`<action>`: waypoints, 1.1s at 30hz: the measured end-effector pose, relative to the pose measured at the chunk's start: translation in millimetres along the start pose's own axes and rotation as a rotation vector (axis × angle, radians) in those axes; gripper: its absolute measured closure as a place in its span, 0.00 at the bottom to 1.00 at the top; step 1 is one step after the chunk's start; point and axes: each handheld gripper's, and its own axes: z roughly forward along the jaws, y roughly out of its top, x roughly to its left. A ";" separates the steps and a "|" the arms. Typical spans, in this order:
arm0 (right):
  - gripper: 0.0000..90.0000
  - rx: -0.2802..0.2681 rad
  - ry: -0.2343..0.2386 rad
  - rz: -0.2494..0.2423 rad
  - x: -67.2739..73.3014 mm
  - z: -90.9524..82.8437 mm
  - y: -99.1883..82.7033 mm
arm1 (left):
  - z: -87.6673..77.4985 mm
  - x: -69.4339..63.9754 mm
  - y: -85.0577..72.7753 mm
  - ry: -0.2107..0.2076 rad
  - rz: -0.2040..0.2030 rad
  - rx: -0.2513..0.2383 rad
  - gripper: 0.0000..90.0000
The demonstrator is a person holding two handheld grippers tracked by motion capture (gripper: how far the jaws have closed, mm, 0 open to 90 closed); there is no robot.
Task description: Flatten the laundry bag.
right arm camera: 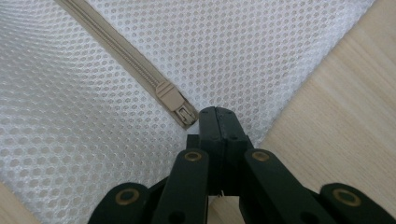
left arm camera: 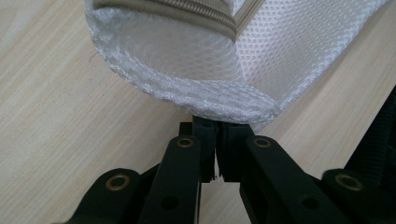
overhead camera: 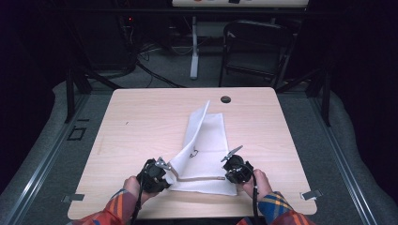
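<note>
We have a white mesh bag lying on the bench, near its front edge. Our left hand-held gripper is clamped on the bag's near-left corner, lifting it off the wood. Our right hand-held gripper has its jaws pressed together just beside the zipper pull; we judge it pinches the mesh there. The zipper looks closed along its length. No contents that we can make out; the bag lies flat.

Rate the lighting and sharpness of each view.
High view: table evenly lit, surroundings almost black, picture soft, white bag nearly washed out. Left gripper view: mesh crisp, bright at the fold, claw dark but sharp. Right gripper view: even light, zipper and mesh holes sharp, no glare.
</note>
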 end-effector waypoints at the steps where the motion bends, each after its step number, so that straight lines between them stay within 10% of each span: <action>1: 1.00 0.000 0.000 0.000 0.0 0.0 0.0 | 0.2 0.0 -0.1 -0.001 -0.005 0.003 0.97; 23: 1.00 -0.007 -0.008 0.001 -3.7 0.2 0.2 | 1.3 -1.6 -2.8 0.015 -0.013 0.048 0.86; 33: 1.00 -0.017 0.012 0.000 -8.8 -0.1 -1.5 | -18.9 -3.6 -11.6 0.062 -0.034 -0.015 0.47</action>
